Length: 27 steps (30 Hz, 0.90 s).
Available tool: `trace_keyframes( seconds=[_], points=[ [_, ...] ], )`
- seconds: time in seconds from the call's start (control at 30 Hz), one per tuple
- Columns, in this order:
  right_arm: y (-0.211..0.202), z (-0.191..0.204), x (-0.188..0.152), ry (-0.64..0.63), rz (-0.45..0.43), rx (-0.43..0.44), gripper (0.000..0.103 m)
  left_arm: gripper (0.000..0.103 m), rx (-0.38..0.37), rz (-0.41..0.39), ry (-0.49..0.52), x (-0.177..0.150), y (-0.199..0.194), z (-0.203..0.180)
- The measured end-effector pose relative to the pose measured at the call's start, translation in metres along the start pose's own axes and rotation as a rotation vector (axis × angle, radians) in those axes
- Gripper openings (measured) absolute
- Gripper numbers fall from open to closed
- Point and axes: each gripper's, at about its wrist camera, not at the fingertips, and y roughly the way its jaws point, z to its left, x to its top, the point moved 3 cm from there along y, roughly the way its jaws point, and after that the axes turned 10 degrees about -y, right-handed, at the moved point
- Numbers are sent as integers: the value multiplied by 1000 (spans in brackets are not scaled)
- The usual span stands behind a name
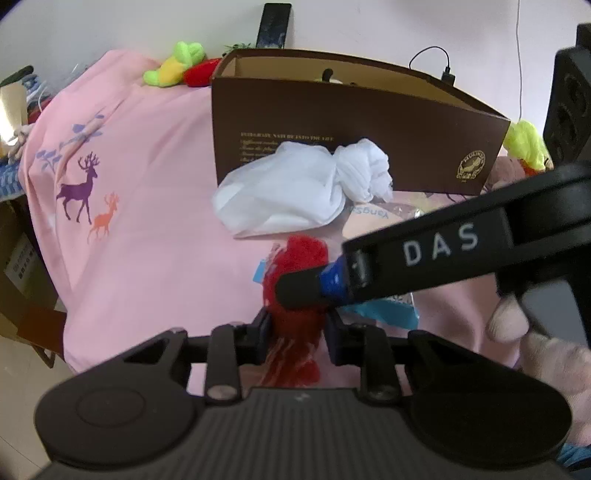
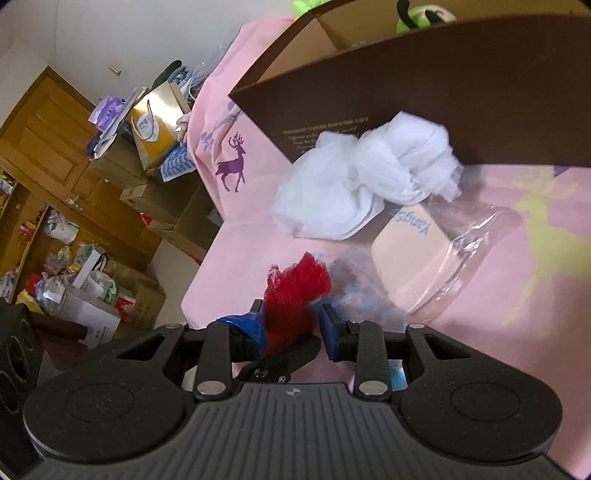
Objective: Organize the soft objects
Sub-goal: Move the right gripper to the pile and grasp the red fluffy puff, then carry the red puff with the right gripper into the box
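Observation:
A fluffy red soft object [image 1: 295,280] [image 2: 293,295] lies on the pink cloth [image 1: 147,229]. My left gripper [image 1: 297,328] is shut on its near end. My right gripper [image 2: 291,325] reaches in from the right [image 1: 306,291] and its blue-taped fingers [image 2: 251,326] close on the same red object. A white knotted cloth bundle [image 1: 306,188] [image 2: 365,177] lies just beyond, against the brown cardboard box [image 1: 354,122] [image 2: 461,96]. A peach pad in a clear wrapper [image 2: 410,258] lies to the right of the red object.
Green, yellow and red plush toys [image 1: 177,68] lie behind the box on the left, a yellow-green one [image 1: 526,142] on its right, a green plush [image 2: 421,14] inside it. Cartons, bags and a wooden cabinet [image 2: 48,155] stand beyond the cloth's left edge.

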Motion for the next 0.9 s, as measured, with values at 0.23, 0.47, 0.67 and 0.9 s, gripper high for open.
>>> trace_keyframes(
  seconds=[0.23, 0.47, 0.67, 0.9],
  points=[
    [-9, 6, 4, -56, -29, 16, 15, 25, -6, -32, 10, 6, -10, -4],
    [-34, 8, 14, -81, -121, 29, 14, 25, -23, -88, 38, 24, -28, -18],
    [-55, 7, 24, -103, -208, 31, 14, 25, -31, -146, 101, 41, -41, -39],
    [-72, 2, 53, -136, -306, -9, 15, 25, -54, -205, 154, 75, -40, -58]
  ],
)
